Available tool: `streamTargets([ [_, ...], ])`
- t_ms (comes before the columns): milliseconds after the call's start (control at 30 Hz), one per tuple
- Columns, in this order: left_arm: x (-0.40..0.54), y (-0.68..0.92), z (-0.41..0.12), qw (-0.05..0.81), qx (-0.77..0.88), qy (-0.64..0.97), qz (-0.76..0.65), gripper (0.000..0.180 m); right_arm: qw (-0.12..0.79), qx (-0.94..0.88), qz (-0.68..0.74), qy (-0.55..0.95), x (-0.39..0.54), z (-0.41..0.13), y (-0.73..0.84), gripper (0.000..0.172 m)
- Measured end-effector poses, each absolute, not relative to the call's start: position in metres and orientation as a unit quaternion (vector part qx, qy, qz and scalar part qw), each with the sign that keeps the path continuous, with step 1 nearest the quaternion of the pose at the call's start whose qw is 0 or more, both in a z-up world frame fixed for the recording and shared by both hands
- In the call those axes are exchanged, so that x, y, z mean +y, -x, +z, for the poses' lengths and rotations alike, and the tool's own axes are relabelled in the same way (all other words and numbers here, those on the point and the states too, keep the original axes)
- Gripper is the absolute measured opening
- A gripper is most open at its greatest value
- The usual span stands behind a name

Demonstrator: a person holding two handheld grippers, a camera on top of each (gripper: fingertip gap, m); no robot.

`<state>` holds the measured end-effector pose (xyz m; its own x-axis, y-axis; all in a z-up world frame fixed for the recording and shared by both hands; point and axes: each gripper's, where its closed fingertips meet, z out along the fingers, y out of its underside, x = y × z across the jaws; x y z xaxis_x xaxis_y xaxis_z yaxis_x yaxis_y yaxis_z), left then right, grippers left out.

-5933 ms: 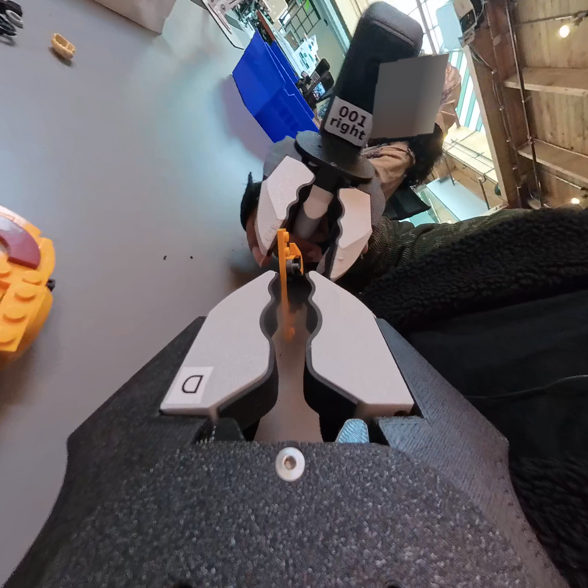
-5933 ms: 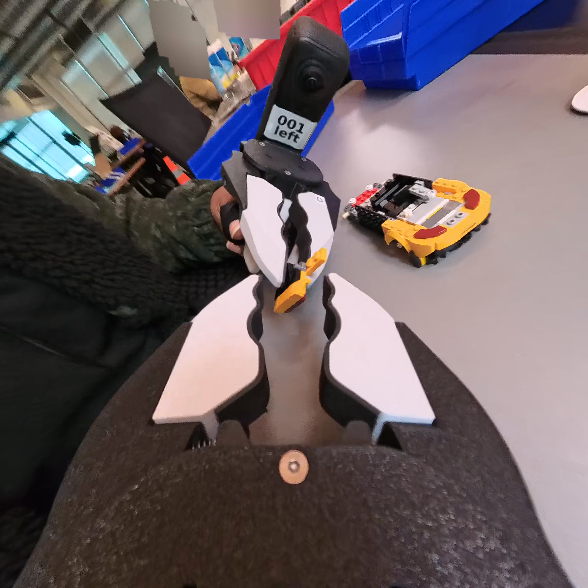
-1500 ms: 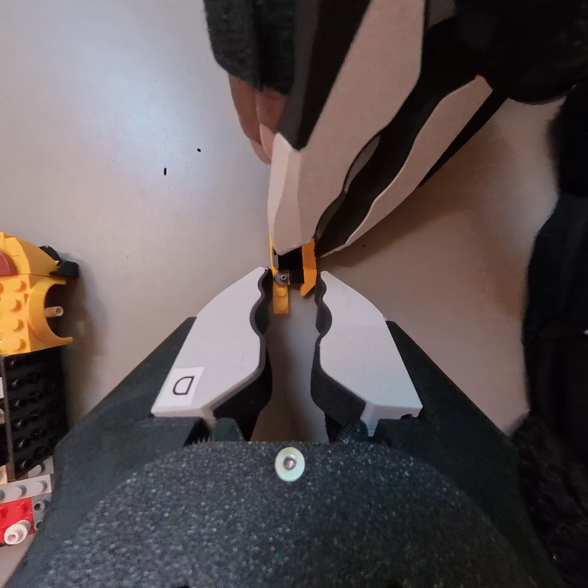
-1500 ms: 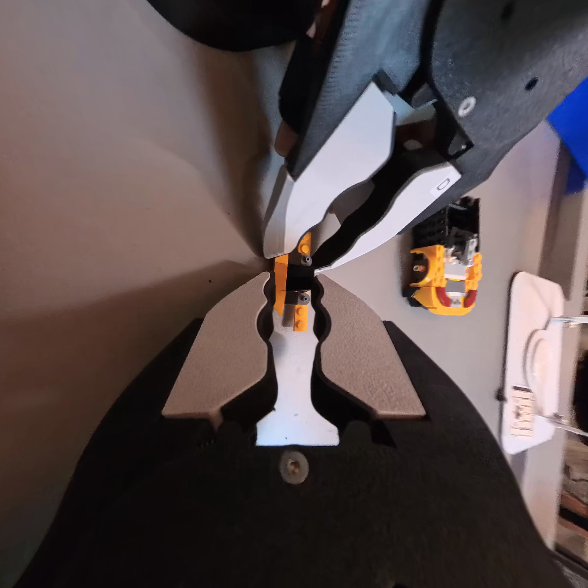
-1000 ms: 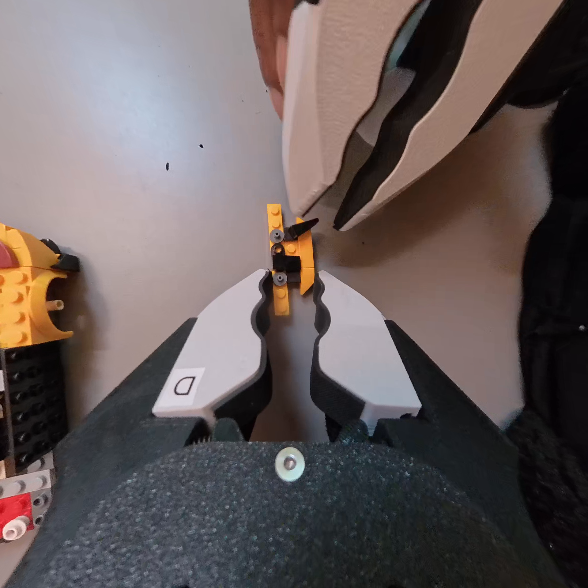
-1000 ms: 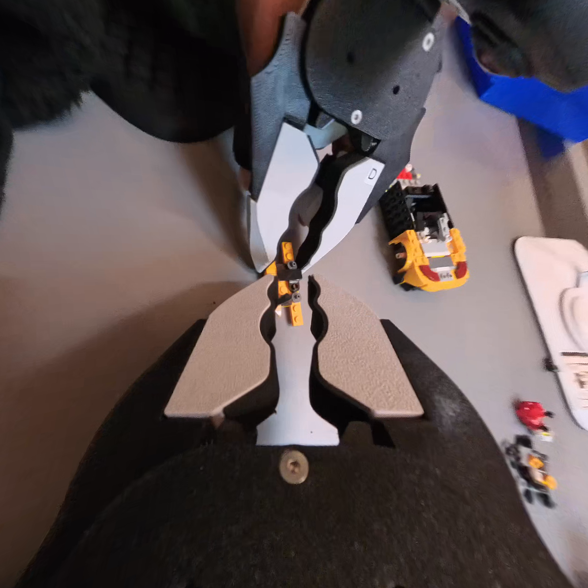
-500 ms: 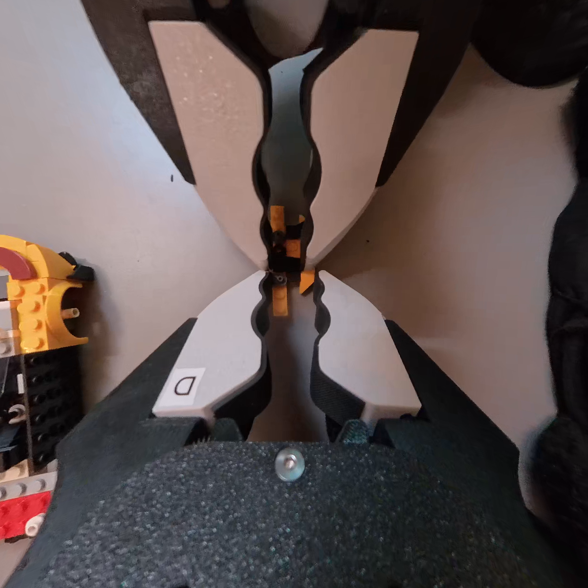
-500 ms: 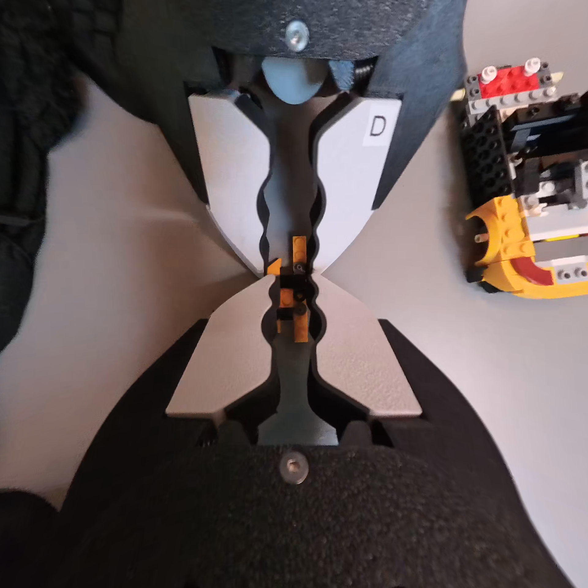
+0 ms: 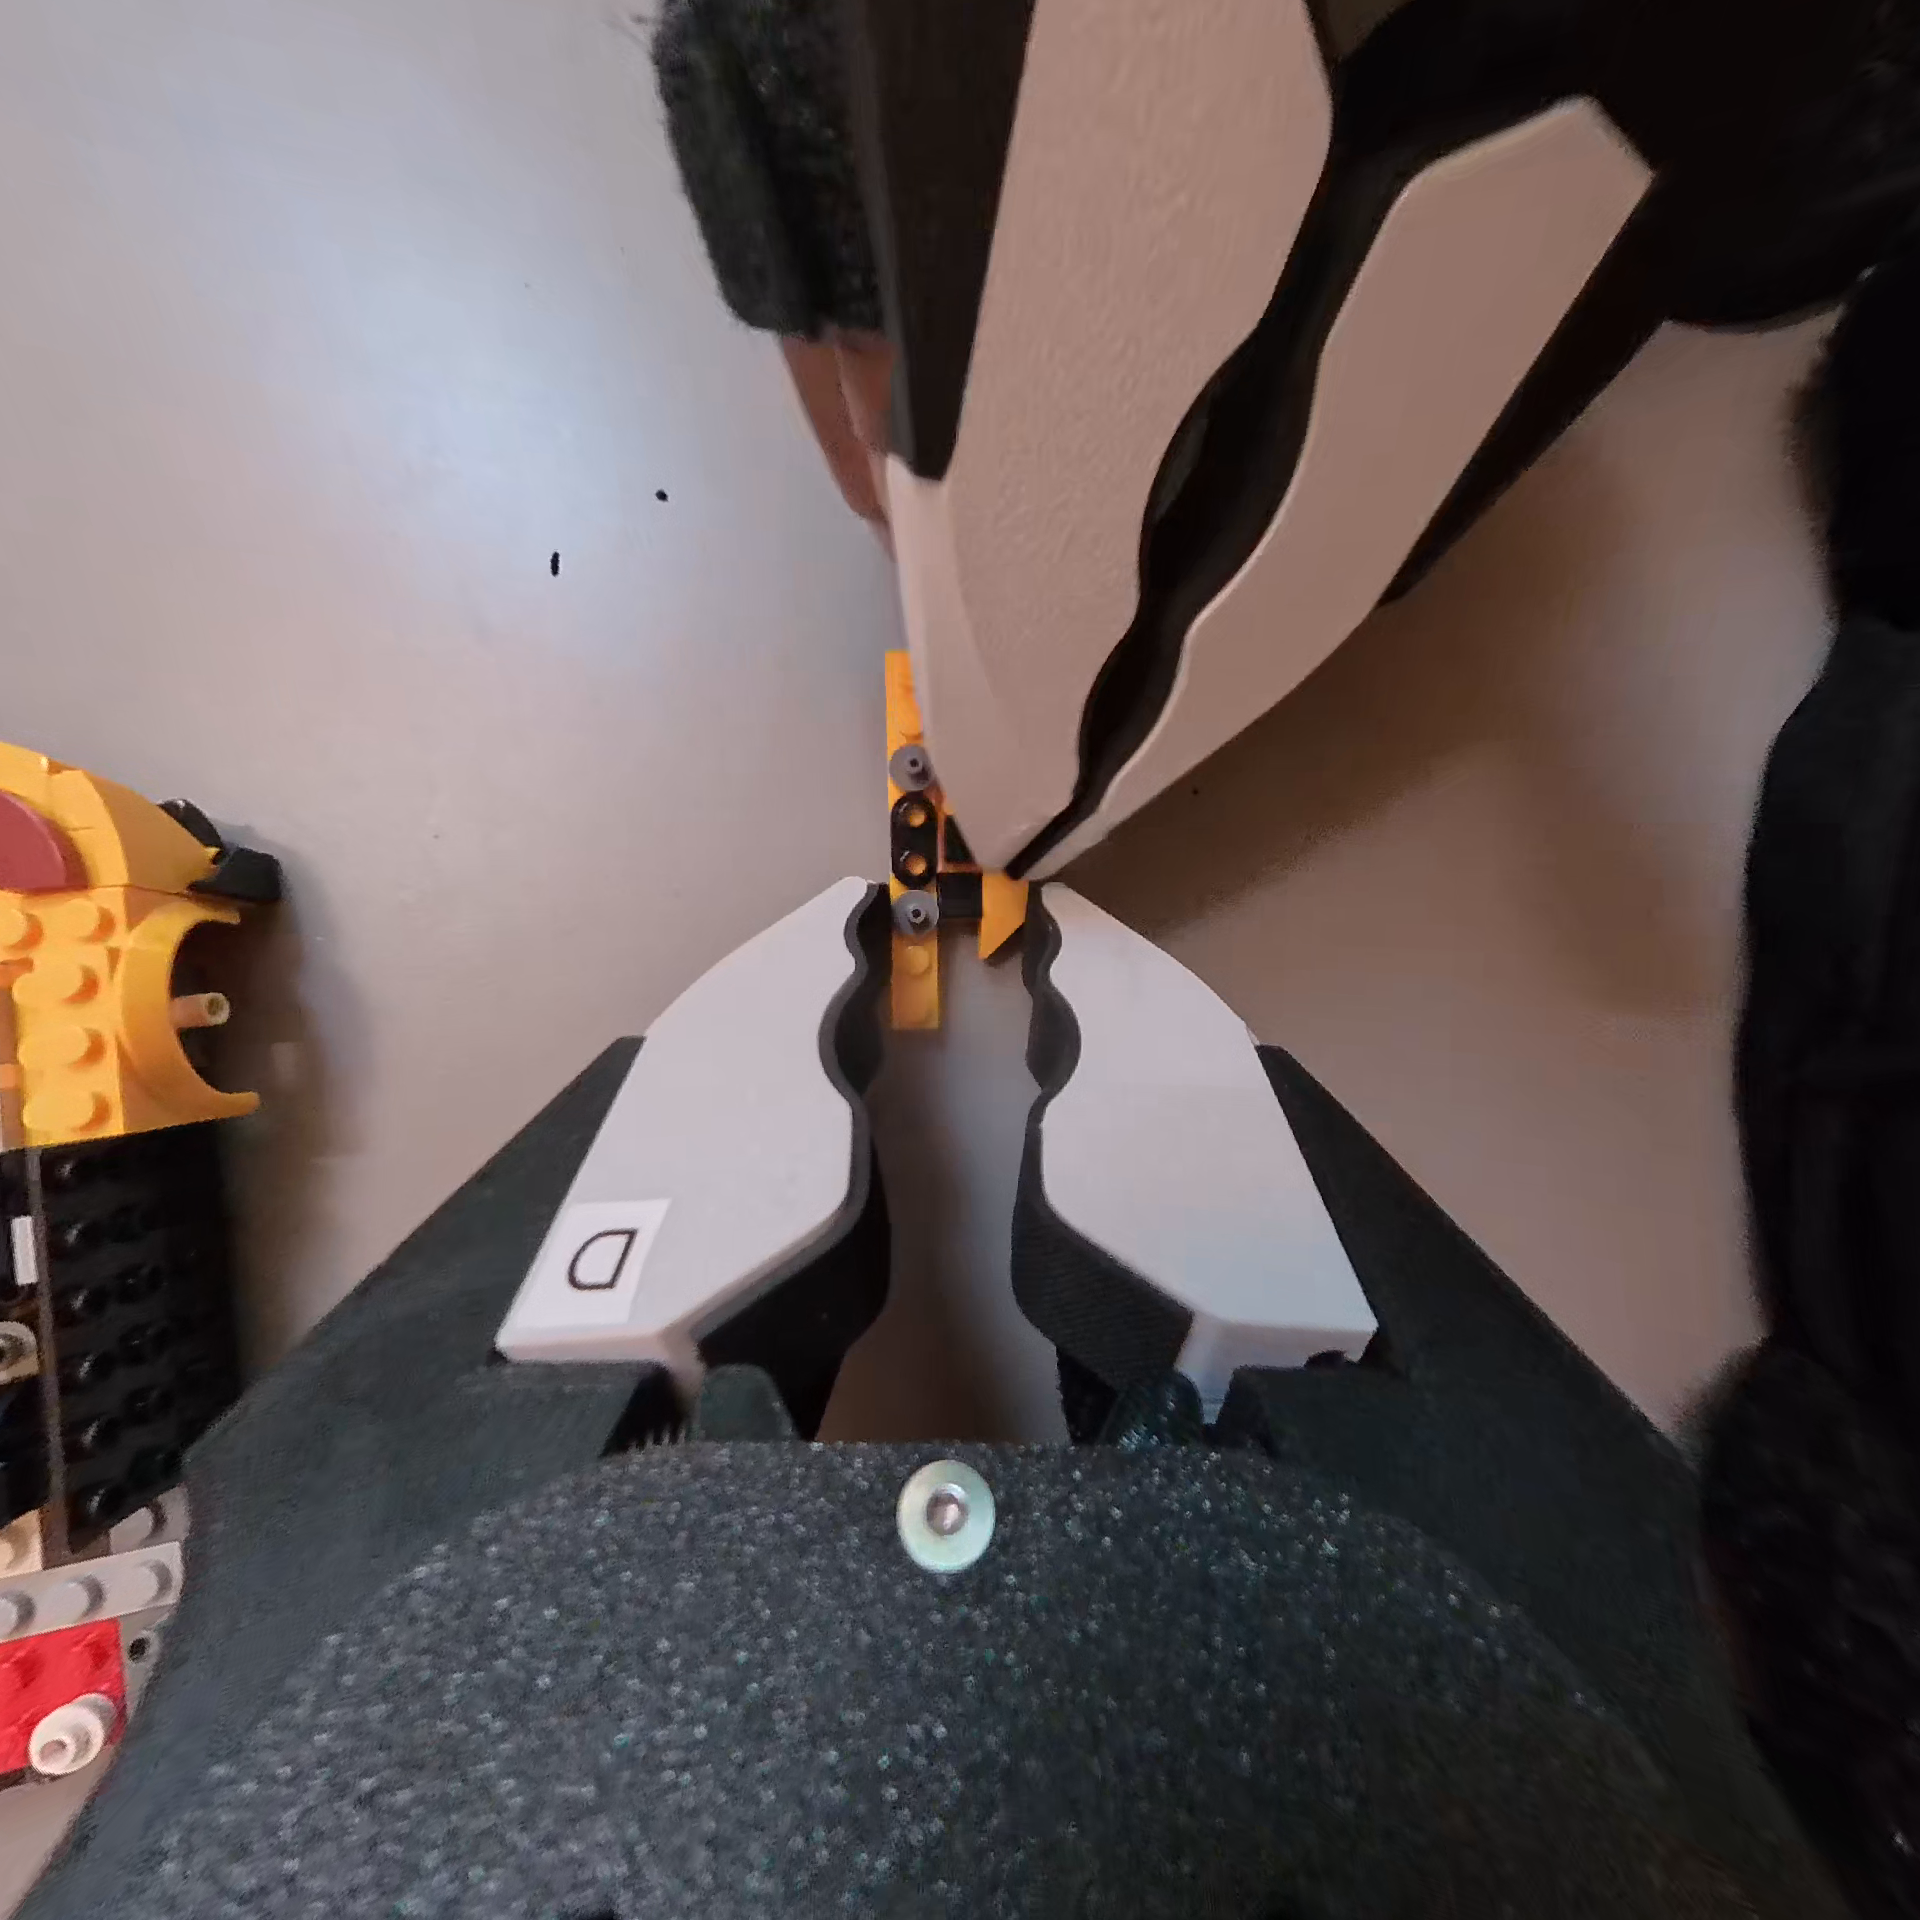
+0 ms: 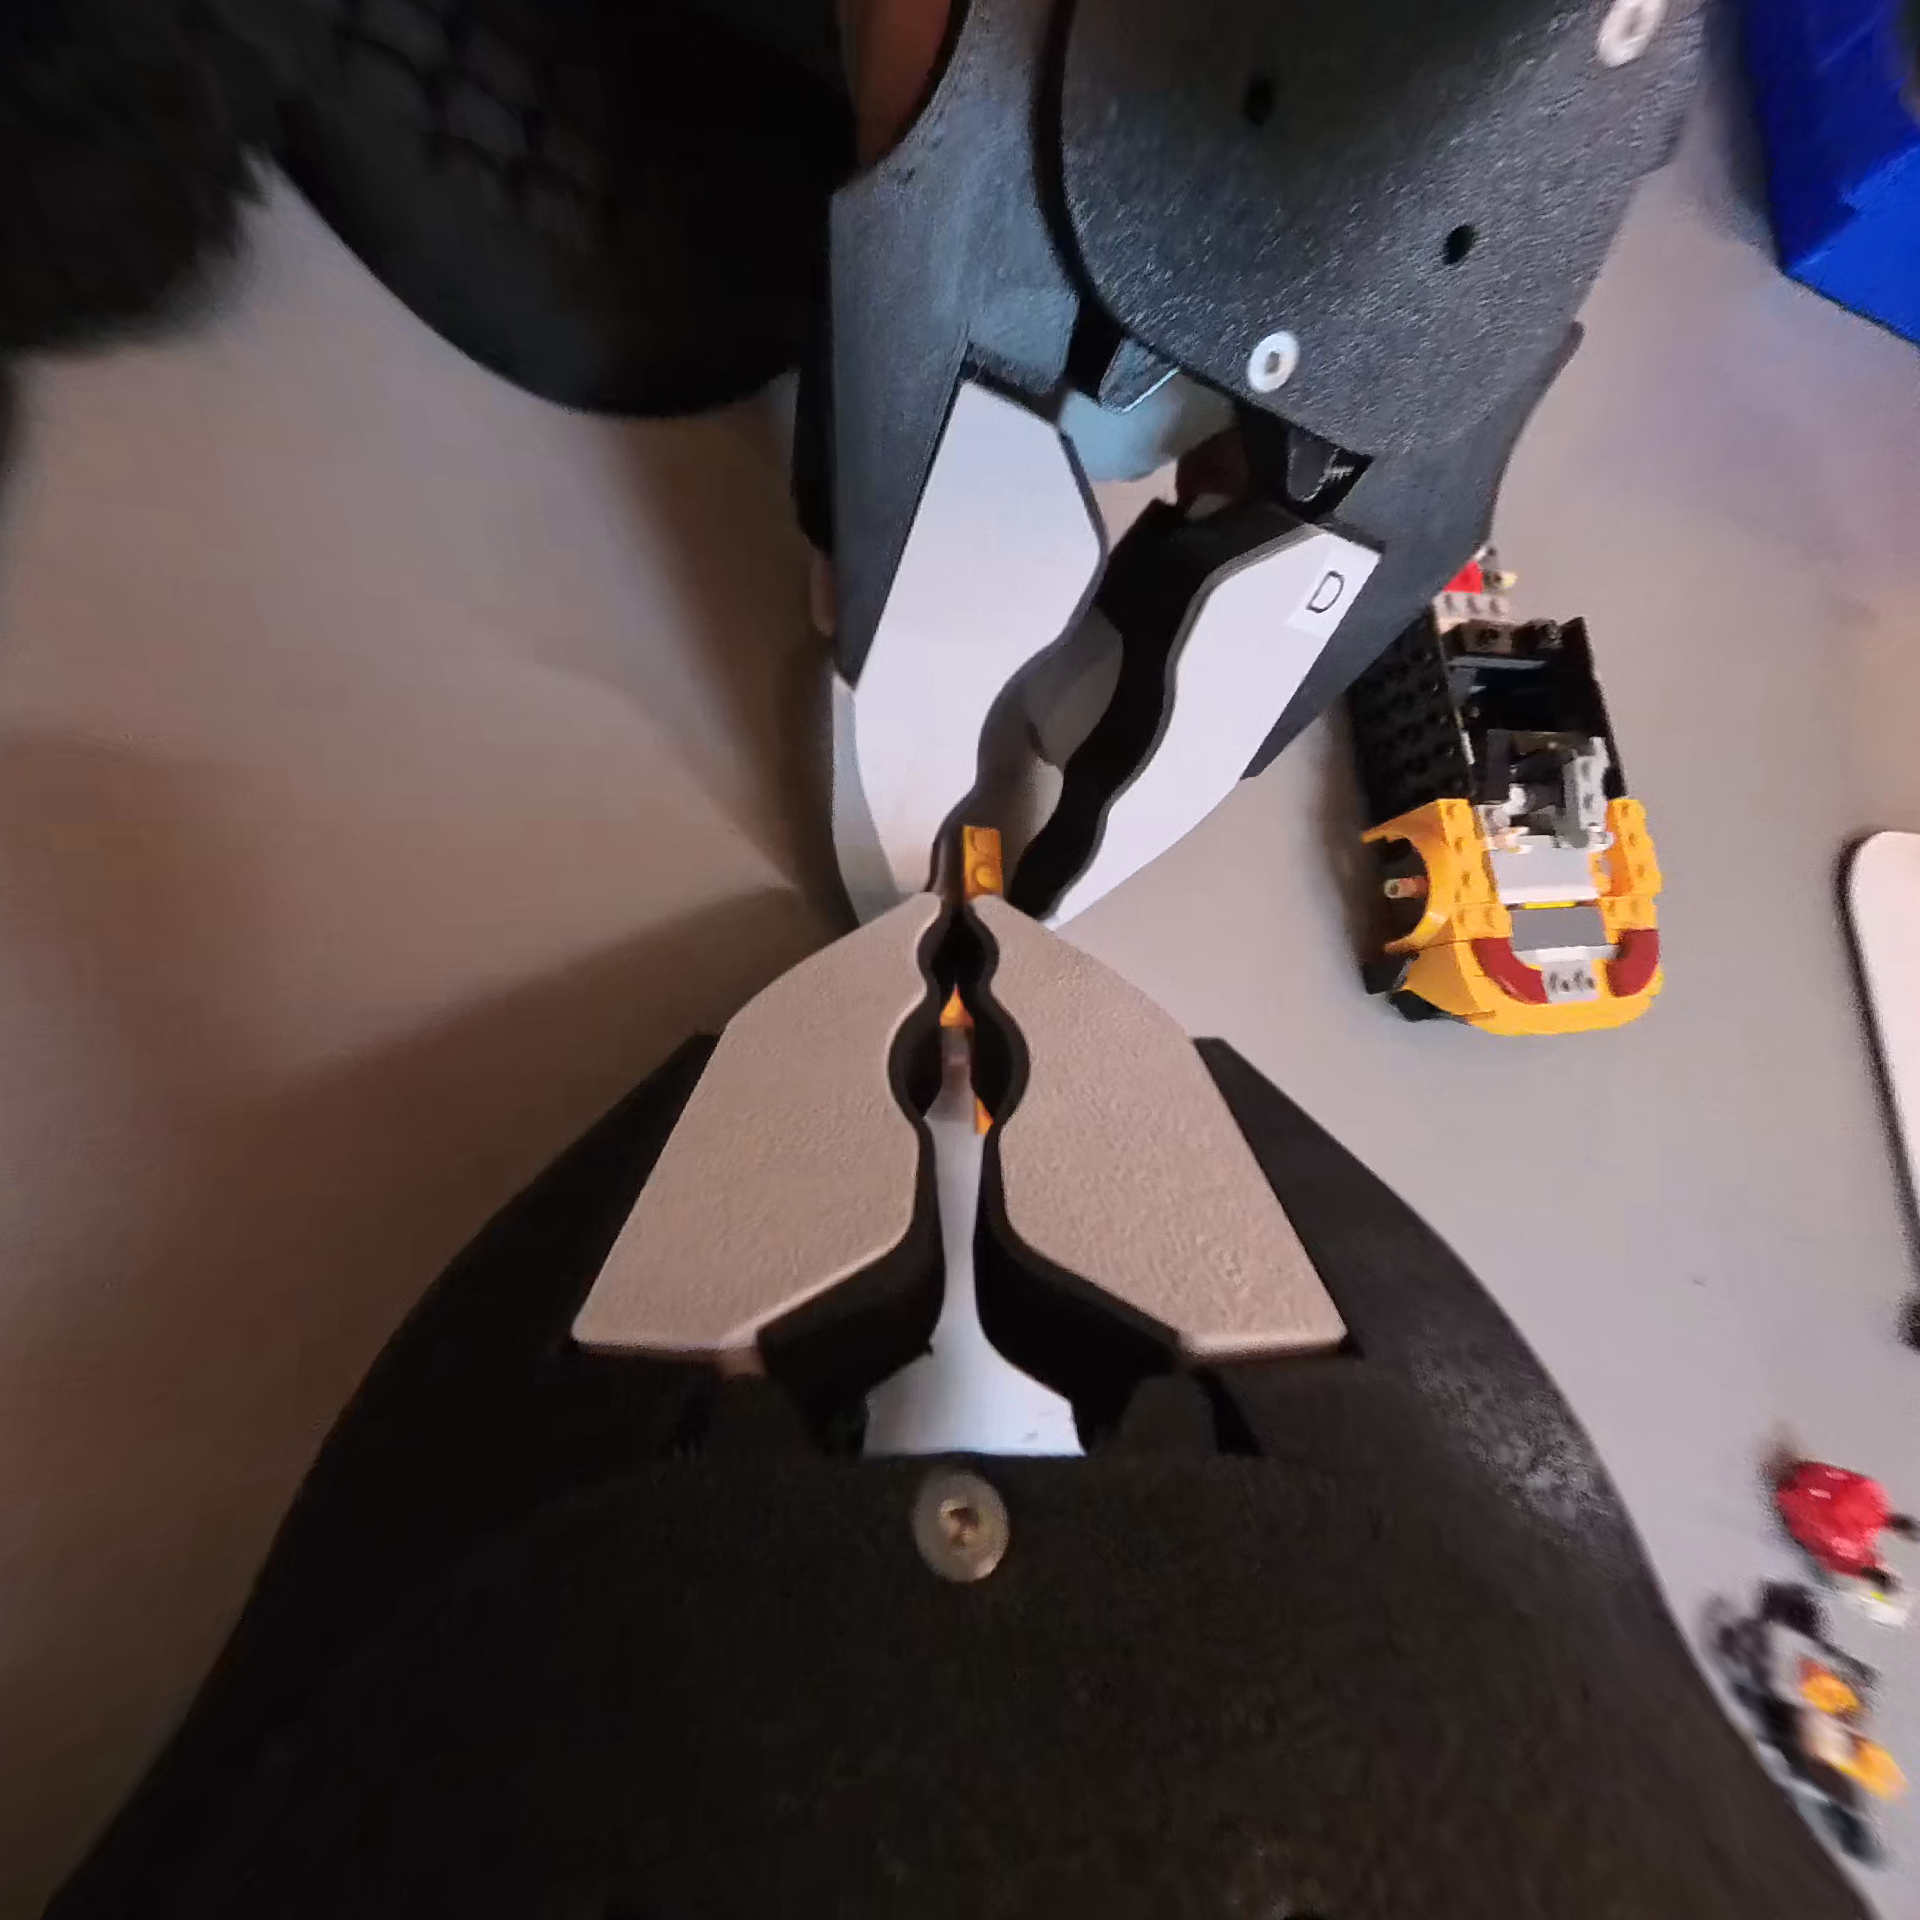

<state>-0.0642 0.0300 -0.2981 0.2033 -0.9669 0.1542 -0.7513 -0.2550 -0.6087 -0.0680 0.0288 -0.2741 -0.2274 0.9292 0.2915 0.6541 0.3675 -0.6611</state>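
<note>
Left claw (image 9: 956, 904) grips a small orange-and-black brick assembly (image 9: 914, 914): the left pad presses the orange plate strip on one side, and the right pad meets the orange wedge on the other. Right claw (image 10: 961, 920) is clenched almost fully on the same brick assembly (image 10: 982, 862), its two pads pinching a thin orange edge from the opposite end. Both claws meet tip to tip low over the grey counter (image 9: 416, 416), with the assembly bridging them.

Largest item on the counter is the part-built brick vehicle (image 10: 1496, 842), with a black studded rear, grey centre, and yellow curved front carrying dark red arches. It sits well apart from the claws, to the right in the right wrist view and at the left edge in the left wrist view (image 9: 104, 1039). A blue bin (image 10: 1839, 156) occupies the far right corner. A white tray (image 10: 1886, 987) lies at the right edge. Loose small bricks (image 10: 1829, 1621), red, black and orange, lie near the right edge.

A person's dark fleece sleeve (image 10: 416, 156) shows behind the left claw, and a hand (image 9: 842, 416) holds the right claw.
</note>
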Motion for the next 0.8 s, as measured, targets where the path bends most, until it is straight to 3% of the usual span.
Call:
streamTargets([
  [200,0.03,0.064,-0.298,0.208,0.573,0.747,-0.265,0.024,0.334,-0.724,0.247,0.55,0.03,-0.257,0.048,0.0],
  [433,0.03,0.063,-0.298,0.205,0.575,0.747,-0.265,0.024,0.318,-0.739,0.205,0.558,0.025,-0.276,0.053,0.023],
  [633,0.031,0.064,-0.298,0.209,0.575,0.749,-0.255,0.024,0.301,-0.776,0.164,0.53,0.026,-0.29,0.062,0.006],
  [800,0.031,0.065,-0.298,0.207,0.571,0.751,-0.26,0.024,0.317,-0.773,0.174,0.521,0.02,-0.282,0.053,0.005],
])
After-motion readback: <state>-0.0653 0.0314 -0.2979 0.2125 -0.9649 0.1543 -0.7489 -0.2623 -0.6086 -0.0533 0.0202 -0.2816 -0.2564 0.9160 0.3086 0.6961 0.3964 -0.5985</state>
